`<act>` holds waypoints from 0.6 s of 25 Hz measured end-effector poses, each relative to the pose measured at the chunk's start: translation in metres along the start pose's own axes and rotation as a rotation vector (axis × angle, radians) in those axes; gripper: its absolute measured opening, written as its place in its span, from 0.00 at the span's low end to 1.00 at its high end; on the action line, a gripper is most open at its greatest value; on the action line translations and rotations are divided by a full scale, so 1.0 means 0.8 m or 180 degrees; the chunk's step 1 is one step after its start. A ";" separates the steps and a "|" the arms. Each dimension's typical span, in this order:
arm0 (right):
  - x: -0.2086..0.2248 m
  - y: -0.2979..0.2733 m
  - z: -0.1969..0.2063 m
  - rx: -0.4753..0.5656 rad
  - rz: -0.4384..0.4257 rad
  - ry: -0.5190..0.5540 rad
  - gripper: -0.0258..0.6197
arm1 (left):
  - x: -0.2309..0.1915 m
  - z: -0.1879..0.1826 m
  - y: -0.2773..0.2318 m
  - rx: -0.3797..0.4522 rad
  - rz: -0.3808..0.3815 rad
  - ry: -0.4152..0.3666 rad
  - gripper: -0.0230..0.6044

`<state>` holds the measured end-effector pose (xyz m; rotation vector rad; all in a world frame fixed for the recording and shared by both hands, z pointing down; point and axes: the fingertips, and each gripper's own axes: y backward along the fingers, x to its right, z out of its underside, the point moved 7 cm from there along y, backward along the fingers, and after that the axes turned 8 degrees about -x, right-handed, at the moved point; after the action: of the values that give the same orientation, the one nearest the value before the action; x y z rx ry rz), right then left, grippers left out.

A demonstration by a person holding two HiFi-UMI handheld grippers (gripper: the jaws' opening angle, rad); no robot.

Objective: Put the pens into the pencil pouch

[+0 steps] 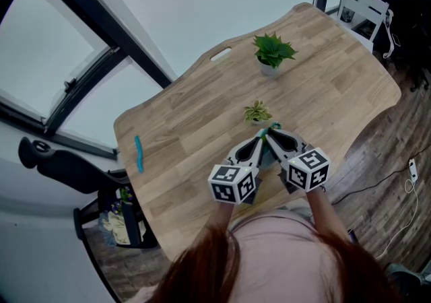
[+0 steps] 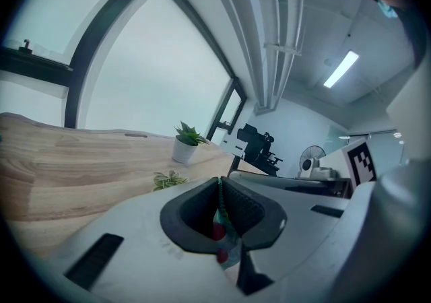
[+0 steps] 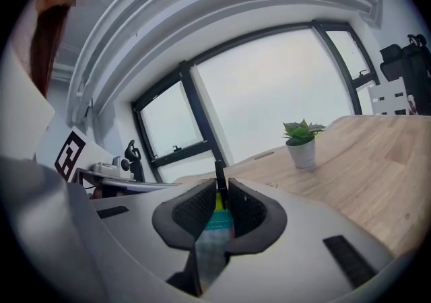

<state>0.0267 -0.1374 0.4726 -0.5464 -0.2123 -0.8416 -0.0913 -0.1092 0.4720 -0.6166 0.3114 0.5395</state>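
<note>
"Well, how are the jaws of the left gripper (image 2: pixel 220 182) set?"

"They are drawn almost together. The thin zip edge of the pencil pouch (image 2: pixel 227 244) is pinched between the pads, and pale fabric with red spots hangs below them."

"And the right gripper (image 3: pixel 221 184)?"

"Its jaws are narrow too. Fabric banded in yellow and teal is clamped between the pads. A slim black piece (image 3: pixel 219 172) stands up out of the gap, and it cannot be told whether it is a pen or a zip tab."

"Where is the pouch held?"

"In the head view the two grippers are brought tip to tip just on the near side of the small plant (image 1: pixel 257 113), with the pouch caught between them. The marker cubes (image 1: pixel 232 184) are turned back toward the person. It cannot be made out whether the pouch rests on the desk (image 1: pixel 195 113)."

"What else is seen around that plant?"

"A blue pen (image 1: pixel 139 153) lies on the desk well to the left of the small plant, near the desk's edge and apart from both grippers. A larger potted plant (image 1: pixel 273 52) stands beyond the small plant on the same desk."
</note>
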 end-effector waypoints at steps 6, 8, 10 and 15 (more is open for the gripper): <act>0.000 0.000 0.001 -0.0133 -0.0008 -0.0024 0.10 | -0.001 0.001 0.001 -0.0001 -0.0005 0.0007 0.06; 0.001 0.001 -0.001 -0.0130 -0.0016 -0.0077 0.12 | -0.001 0.000 0.001 -0.0001 -0.0007 0.0008 0.06; 0.001 0.003 -0.004 -0.0081 0.0000 -0.0098 0.12 | -0.003 0.000 0.001 0.0002 -0.0009 0.0006 0.06; 0.006 0.017 -0.012 0.0139 0.0010 -0.0243 0.12 | -0.005 0.000 0.002 0.0003 -0.0025 -0.0006 0.06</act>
<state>0.0397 -0.1389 0.4614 -0.5384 -0.2991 -0.8119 -0.0952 -0.1094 0.4729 -0.6162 0.3073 0.5322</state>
